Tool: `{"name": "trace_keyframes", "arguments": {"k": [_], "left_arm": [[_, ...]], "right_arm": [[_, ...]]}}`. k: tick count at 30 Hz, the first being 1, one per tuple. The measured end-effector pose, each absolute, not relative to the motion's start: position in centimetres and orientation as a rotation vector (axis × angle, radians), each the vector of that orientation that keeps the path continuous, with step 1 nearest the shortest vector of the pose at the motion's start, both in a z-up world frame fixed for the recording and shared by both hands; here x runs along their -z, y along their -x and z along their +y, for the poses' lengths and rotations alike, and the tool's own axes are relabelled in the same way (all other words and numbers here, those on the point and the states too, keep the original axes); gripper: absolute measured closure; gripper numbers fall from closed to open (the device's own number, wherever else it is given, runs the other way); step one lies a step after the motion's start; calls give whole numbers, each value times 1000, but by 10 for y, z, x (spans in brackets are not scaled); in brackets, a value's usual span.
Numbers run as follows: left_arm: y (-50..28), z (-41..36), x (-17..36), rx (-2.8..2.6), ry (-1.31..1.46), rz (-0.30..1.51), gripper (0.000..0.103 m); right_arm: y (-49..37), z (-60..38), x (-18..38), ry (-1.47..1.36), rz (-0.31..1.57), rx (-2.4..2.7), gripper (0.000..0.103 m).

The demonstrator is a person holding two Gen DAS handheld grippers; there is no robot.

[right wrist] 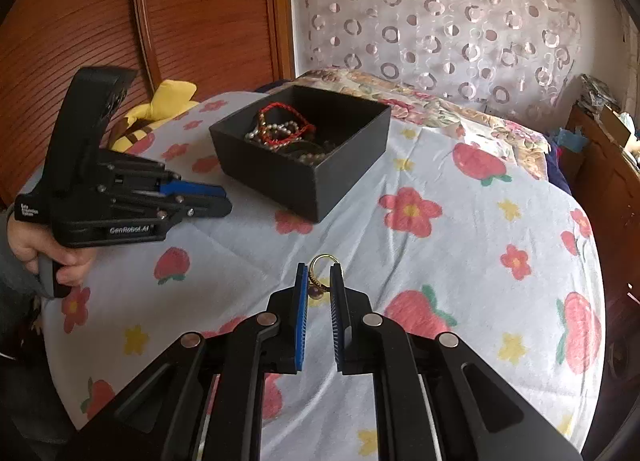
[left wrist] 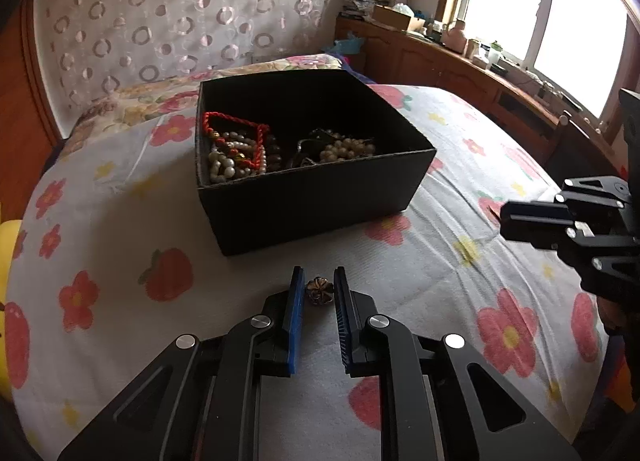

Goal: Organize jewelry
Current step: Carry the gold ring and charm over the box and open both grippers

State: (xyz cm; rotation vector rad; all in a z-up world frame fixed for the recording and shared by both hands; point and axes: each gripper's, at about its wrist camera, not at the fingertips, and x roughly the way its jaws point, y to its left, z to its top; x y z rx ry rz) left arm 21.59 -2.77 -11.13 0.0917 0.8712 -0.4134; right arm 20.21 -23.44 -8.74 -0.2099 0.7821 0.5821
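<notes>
A black open box [left wrist: 320,201] stands on the flowered bedspread and holds bead bracelets and a red cord [left wrist: 236,141]; it also shows in the right wrist view [right wrist: 316,185]. My left gripper [left wrist: 319,279] holds a small dark flower-shaped ornament [left wrist: 319,291] between its blue pads, above the bedspread just in front of the box. My right gripper [right wrist: 319,273] is shut on a gold ring [right wrist: 320,275] with a dark stone, to the right of the box. Each gripper shows in the other's view: the right gripper [left wrist: 520,217], the left gripper [right wrist: 216,197].
The bed [right wrist: 460,245] has a floral pillow [right wrist: 400,89] behind the box. A yellow plush [right wrist: 160,105] lies at the bed's left edge by a wooden wardrobe [right wrist: 180,13]. A wooden cabinet [left wrist: 460,61] with clutter runs under the window at the right.
</notes>
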Motion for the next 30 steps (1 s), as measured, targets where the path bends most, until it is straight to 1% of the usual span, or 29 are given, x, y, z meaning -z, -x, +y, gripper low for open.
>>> {"name": "trace_keyframes", "arguments": {"k": [4,11,19,24,30], "left_arm": [[-213,-27,105,414,-85,855,89],[-204,-25,72,419,-76,773,89],[-222,-19,38,392,-69,686,89],[-243,-18,29,372,-71,671,89],[-267,-18,33,360,-72,683,89]], "right_arm": [[-204,-234,81,207,768,-582,91],[-214,-229,56,207,712,-599,91],[-243,-210,28,194,648,-653,91],[-269,-195,27,204,654,-667,91],[-308,-180,43,223,711,-661,91]]}}
